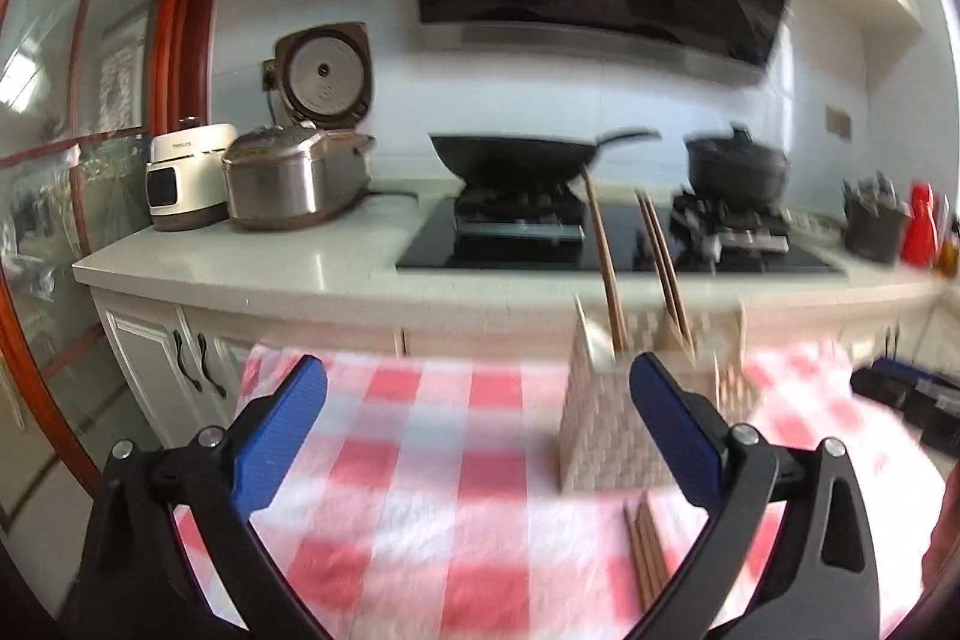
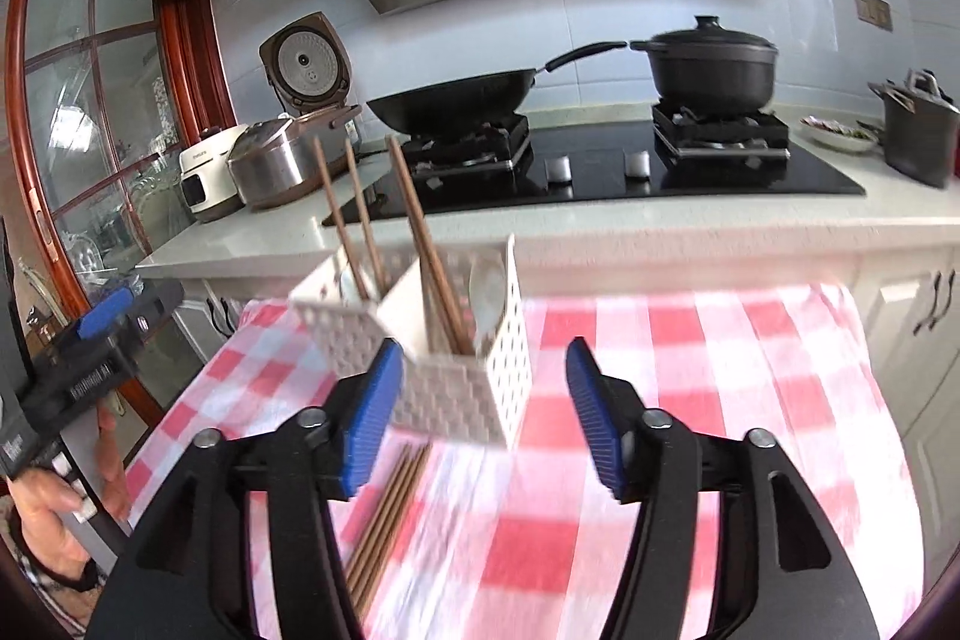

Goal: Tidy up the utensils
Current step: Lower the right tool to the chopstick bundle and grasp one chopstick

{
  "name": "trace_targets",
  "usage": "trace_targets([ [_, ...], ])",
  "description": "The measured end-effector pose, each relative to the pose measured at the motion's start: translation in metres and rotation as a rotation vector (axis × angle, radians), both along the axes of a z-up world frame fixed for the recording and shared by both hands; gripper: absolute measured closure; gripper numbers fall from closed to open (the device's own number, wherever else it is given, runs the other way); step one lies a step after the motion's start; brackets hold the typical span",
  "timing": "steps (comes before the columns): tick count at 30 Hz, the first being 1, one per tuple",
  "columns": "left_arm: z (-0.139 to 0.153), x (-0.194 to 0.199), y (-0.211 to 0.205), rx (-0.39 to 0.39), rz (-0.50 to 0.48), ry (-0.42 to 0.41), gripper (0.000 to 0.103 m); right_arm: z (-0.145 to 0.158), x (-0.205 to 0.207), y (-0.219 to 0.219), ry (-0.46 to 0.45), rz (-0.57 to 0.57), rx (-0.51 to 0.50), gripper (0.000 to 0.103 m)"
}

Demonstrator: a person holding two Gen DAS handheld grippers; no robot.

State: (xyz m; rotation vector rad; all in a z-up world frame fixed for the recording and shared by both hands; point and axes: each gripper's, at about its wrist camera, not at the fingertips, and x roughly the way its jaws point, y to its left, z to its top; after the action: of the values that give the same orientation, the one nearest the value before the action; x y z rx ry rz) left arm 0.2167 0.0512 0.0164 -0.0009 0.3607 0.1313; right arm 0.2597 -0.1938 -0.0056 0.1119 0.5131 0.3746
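A white woven utensil holder [image 2: 456, 376] stands on the red-and-white checked cloth [image 2: 690, 400]. Brown chopsticks [image 2: 432, 268] and a white spoon [image 2: 489, 289] stand in it. More brown chopsticks [image 2: 384, 520] lie flat on the cloth in front of it. My right gripper [image 2: 483, 418] is open and empty, just in front of the holder. In the left wrist view the holder [image 1: 606, 430] is right of centre, with the loose chopsticks [image 1: 645, 550] before it. My left gripper [image 1: 477, 430] is open and empty, its right finger in front of the holder. It also shows in the right wrist view [image 2: 108, 307].
Behind the table runs a white counter [image 2: 600, 220] with a black hob [image 2: 600, 172], a wok [image 2: 456, 100], a lidded pot [image 2: 711, 70], two rice cookers [image 2: 282, 160] and a dark container [image 2: 918, 136]. A glass door [image 2: 78, 130] is on the left.
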Motion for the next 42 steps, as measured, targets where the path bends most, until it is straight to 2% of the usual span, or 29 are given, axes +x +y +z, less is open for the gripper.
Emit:
trace_targets([
  [4,-0.033,-0.028,-0.008,0.006,-0.020,0.051,0.005,-0.024,-0.027,0.000,0.027,-0.018,0.001,0.033],
  [11,-0.069,-0.059,-0.014,-0.011,-0.061,0.090,0.005,-0.068,-0.054,0.010,0.091,-0.025,-0.049,0.031],
  [17,-0.078,-0.064,-0.015,-0.031,-0.079,0.099,0.005,-0.089,-0.053,0.019,0.126,-0.028,-0.064,0.031],
  [24,-0.084,-0.059,-0.012,-0.051,-0.108,0.102,0.005,-0.101,-0.030,0.036,0.176,-0.055,-0.082,0.031],
  [26,-0.085,-0.057,-0.010,-0.056,-0.113,0.100,0.005,-0.104,-0.023,0.042,0.189,-0.061,-0.087,0.034],
  [29,-0.086,-0.057,-0.007,-0.055,-0.115,0.092,0.005,-0.106,-0.014,0.053,0.205,-0.067,-0.102,0.042],
  [31,-0.087,-0.059,-0.007,-0.041,-0.112,0.075,0.005,-0.108,-0.008,0.061,0.217,-0.067,-0.122,0.051],
  [36,-0.085,-0.064,-0.008,-0.030,-0.115,0.038,0.005,-0.117,0.004,0.078,0.273,-0.051,-0.144,0.066],
  [42,-0.084,-0.065,0.000,-0.065,-0.104,0.026,0.005,-0.118,0.009,0.092,0.286,-0.036,-0.170,0.070],
])
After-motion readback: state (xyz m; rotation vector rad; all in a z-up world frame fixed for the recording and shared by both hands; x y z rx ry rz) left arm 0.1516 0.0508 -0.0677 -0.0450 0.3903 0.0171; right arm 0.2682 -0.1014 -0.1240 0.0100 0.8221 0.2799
